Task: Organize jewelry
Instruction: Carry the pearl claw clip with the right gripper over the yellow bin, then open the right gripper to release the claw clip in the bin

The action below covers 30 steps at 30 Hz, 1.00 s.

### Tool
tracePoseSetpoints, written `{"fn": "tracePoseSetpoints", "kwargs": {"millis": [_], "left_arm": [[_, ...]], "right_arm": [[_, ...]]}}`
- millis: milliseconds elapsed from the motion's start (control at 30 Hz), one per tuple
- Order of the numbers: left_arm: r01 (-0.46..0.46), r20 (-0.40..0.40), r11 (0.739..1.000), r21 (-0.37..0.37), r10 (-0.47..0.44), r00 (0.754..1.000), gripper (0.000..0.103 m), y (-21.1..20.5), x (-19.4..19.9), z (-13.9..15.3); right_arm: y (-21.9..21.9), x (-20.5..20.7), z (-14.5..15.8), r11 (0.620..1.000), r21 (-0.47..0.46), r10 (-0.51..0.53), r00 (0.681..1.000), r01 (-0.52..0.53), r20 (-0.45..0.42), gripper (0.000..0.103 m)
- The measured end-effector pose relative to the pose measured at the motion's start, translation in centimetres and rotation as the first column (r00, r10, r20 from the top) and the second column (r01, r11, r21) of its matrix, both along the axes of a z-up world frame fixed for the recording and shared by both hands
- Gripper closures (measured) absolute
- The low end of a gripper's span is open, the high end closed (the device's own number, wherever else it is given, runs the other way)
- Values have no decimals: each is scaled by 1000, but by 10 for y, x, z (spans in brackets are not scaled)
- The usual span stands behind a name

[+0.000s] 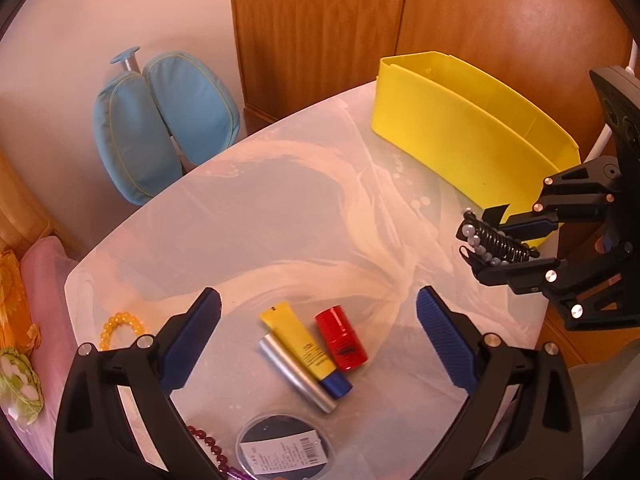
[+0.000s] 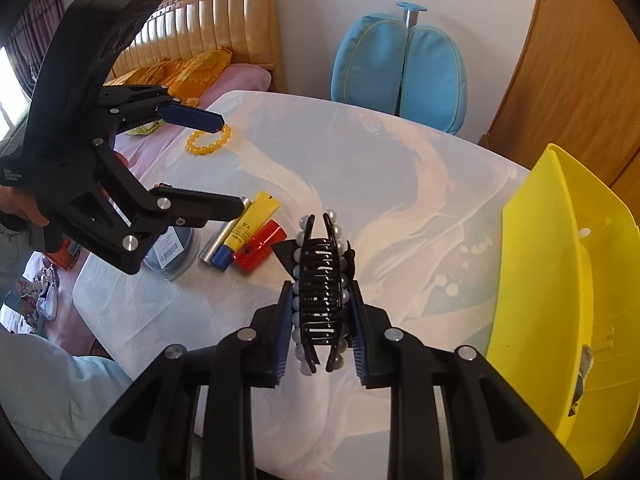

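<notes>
Clearly my right gripper (image 2: 320,304) was clamped on the pearl-trimmed black hair claw (image 2: 320,292), held above the table beside the yellow bin (image 2: 560,280). My left gripper (image 1: 318,336) hung spread and empty over the tubes. I judged it best to carry the claw over the bin's rim before releasing.

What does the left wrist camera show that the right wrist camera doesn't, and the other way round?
Only the left wrist view shows a dark red bead strand at its bottom edge. Only the right wrist view shows the bed headboard and the person's hand holding the left gripper. Both show the right gripper shut on the pearl hair clip, the yellow bin, the yellow bead bracelet, the three tubes and the blue chair.
</notes>
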<state>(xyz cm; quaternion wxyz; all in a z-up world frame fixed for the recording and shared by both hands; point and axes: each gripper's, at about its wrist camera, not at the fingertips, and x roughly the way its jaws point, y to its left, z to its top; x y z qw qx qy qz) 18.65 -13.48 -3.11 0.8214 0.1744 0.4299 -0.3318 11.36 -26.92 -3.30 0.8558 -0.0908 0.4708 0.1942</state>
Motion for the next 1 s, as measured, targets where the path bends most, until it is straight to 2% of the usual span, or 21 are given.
{"fn": "tracePoseSetpoints", "kwargs": {"millis": [133,300,433,567,700,800,900,1000], "left_arm": [[49,32,999,9,-49,998,7,-25,-5,10],[96,70,995,-33,-93,993,7,-58,-2,32],[118,87,991,-59,-113,990,7,-87,3,46],[158,84,987,-38,-155,984,7,-126,11,55],[202,88,979,31,-204,975,7,-174,29,64],[238,94,970,54,-242,966,7,-206,50,72],[259,94,962,88,-267,959,7,-236,70,74],[265,84,952,152,-280,956,7,-258,86,61]], "right_arm": [[-21,-7,12,999,19,-35,999,34,30,75],[-54,-13,32,996,37,-85,993,82,83,75],[-93,-12,50,985,83,-162,980,153,118,75],[-132,-6,57,971,88,-235,962,224,140,75],[-175,7,57,948,118,-308,945,295,109,75],[-204,29,51,931,111,-355,933,347,61,75],[-222,51,45,928,85,-366,930,362,30,75],[-236,85,34,933,91,-346,938,348,-35,75]]}}
